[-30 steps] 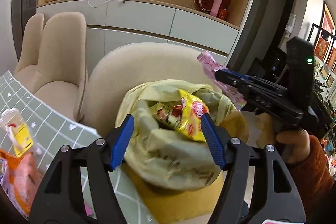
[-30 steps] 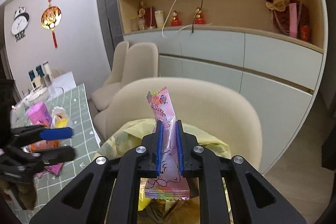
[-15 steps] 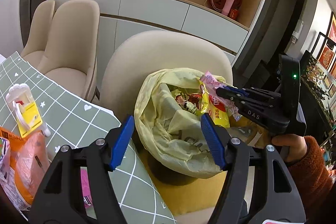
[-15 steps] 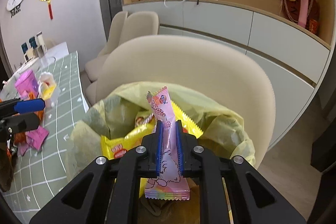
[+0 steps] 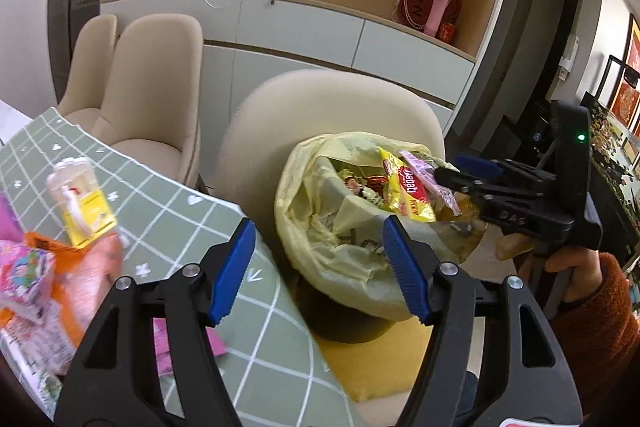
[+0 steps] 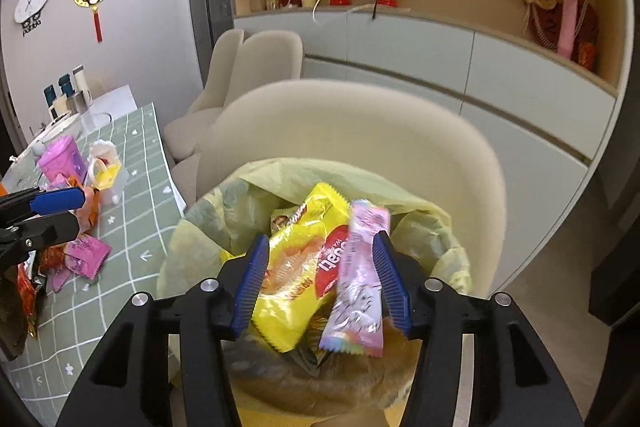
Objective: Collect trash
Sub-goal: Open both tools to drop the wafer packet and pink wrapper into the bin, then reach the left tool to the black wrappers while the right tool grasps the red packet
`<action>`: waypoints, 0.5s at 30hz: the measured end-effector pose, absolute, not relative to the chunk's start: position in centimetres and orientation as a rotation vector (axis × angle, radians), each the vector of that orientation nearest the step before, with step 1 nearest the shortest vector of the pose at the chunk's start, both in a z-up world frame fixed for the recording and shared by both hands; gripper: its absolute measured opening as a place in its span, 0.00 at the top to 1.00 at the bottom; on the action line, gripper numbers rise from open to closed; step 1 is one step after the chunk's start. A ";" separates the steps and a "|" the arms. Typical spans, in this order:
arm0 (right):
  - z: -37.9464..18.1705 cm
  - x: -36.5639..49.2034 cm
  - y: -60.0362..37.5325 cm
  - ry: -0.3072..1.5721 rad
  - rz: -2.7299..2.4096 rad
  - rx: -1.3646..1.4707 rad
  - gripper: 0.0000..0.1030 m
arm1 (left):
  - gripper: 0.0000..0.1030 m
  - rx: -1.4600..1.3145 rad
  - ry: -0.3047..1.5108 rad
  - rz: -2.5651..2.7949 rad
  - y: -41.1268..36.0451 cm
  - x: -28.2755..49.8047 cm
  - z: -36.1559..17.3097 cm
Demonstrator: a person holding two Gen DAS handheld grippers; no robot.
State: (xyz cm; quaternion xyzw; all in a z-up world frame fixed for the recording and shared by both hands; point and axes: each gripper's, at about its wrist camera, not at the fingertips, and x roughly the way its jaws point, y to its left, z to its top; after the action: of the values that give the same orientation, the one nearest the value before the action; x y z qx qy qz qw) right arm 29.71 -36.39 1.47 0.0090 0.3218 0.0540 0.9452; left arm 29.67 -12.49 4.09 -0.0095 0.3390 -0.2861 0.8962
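Right claw [image 6: 320, 283] is seen spread wide over the lined bin [image 6: 436, 227], pink wrapper [image 6: 360, 279] released, while more wrappers [image 6: 82, 255] are left on the surface's [image 6: 132, 227] near edge.

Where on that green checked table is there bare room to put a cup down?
Bare tablecloth runs along the edge nearest the trash bag, past the pink wrapper. The far side is crowded: yellow-tagged packet, purple pouch, orange bags.

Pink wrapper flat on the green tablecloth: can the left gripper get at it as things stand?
Probably yes. The left gripper is open and holds nothing, and the pink wrapper lies exposed on the tablecloth right beside it, nothing on top.
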 end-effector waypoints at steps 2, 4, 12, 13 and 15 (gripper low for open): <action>2.2 28.7 -36.1 0.626 0.104 0.020 0.44 | 0.39 -0.022 0.683 -0.585 -11.0 28.9 4.5; 2.9 27.6 -35.5 0.585 0.101 0.011 0.44 | 0.39 -0.022 0.669 -0.585 -9.7 28.3 5.0; 3.9 23.8 -30.4 0.561 0.129 -0.027 0.44 | 0.38 -0.017 0.592 -0.486 0.2 25.7 6.0; 3.7 23.4 -29.6 0.567 0.136 -0.028 0.44 | 0.38 -0.021 0.596 -0.472 1.4 25.6 5.8; 3.1 22.5 -27.6 0.580 0.162 -0.028 0.44 | 0.38 -0.032 0.619 -0.426 4.7 25.2 5.1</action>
State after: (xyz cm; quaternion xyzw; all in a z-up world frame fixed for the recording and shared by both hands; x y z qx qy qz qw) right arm 22.48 -27.60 3.10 -0.0136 0.2857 0.0798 0.9549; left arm 25.17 4.70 5.08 -0.0157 0.3021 -0.2082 0.9302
